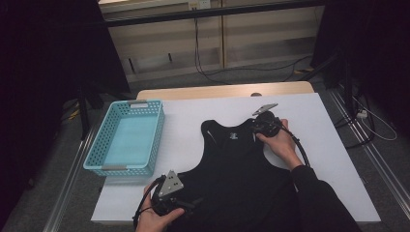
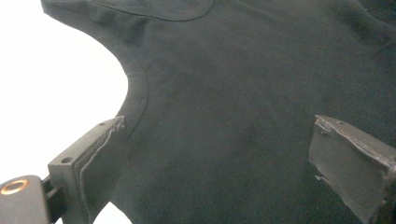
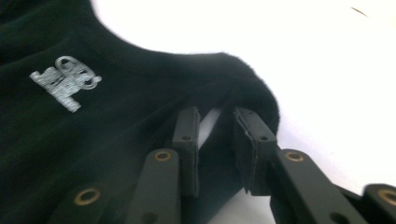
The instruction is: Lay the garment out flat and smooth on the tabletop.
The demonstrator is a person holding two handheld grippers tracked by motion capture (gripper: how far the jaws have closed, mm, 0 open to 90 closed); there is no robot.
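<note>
A black sleeveless top (image 1: 232, 164) lies flat on the white table (image 1: 329, 145), neck away from me, with a small silver logo (image 1: 233, 136) below the neckline. My right gripper (image 1: 256, 127) is at the top's right shoulder strap. In the right gripper view its jaws (image 3: 215, 140) stand nearly together with the dark strap cloth (image 3: 252, 93) between them, beside the logo (image 3: 65, 84). My left gripper (image 1: 191, 203) rests at the top's lower left side. In the left gripper view it is wide open (image 2: 219, 154) over the cloth (image 2: 233, 70), just inside the curved armhole edge.
A light blue perforated basket (image 1: 96, 145) stands on the table's left part, apart from the top. White table surface shows between basket and top and to the right of the top. Cables and dark stands lie on the floor behind.
</note>
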